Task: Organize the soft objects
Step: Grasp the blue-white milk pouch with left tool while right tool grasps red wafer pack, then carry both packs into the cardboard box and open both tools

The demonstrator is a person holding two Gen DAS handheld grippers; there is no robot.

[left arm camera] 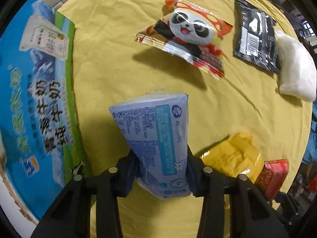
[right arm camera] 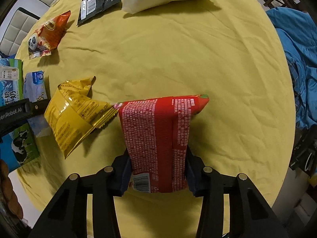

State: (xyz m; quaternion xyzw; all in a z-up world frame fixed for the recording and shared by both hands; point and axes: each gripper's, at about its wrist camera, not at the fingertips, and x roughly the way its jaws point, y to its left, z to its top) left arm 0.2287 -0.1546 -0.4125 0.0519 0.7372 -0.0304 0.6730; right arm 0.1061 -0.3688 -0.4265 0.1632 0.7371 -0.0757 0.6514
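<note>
My left gripper [left arm camera: 160, 170] is shut on a light-blue tissue pack [left arm camera: 156, 138] and holds it above the yellow cloth, close to the blue-and-green milk carton box [left arm camera: 37, 103]. My right gripper [right arm camera: 158, 170] is shut on a red snack packet [right arm camera: 158, 138]. A yellow snack bag [right arm camera: 73, 115] lies just left of the red packet; it also shows in the left wrist view [left arm camera: 233, 154]. The tissue pack [right arm camera: 35, 91] and the left gripper's body [right arm camera: 19, 113] show at the left edge of the right wrist view.
A panda snack bag [left arm camera: 188, 33], a black packet [left arm camera: 255, 35] and a white soft pouch [left arm camera: 295, 69] lie on the yellow tablecloth [left arm camera: 118, 59] at the far side. A blue cloth [right arm camera: 297, 59] lies off the table's right edge. Padded chairs [right arm camera: 19, 27] stand behind.
</note>
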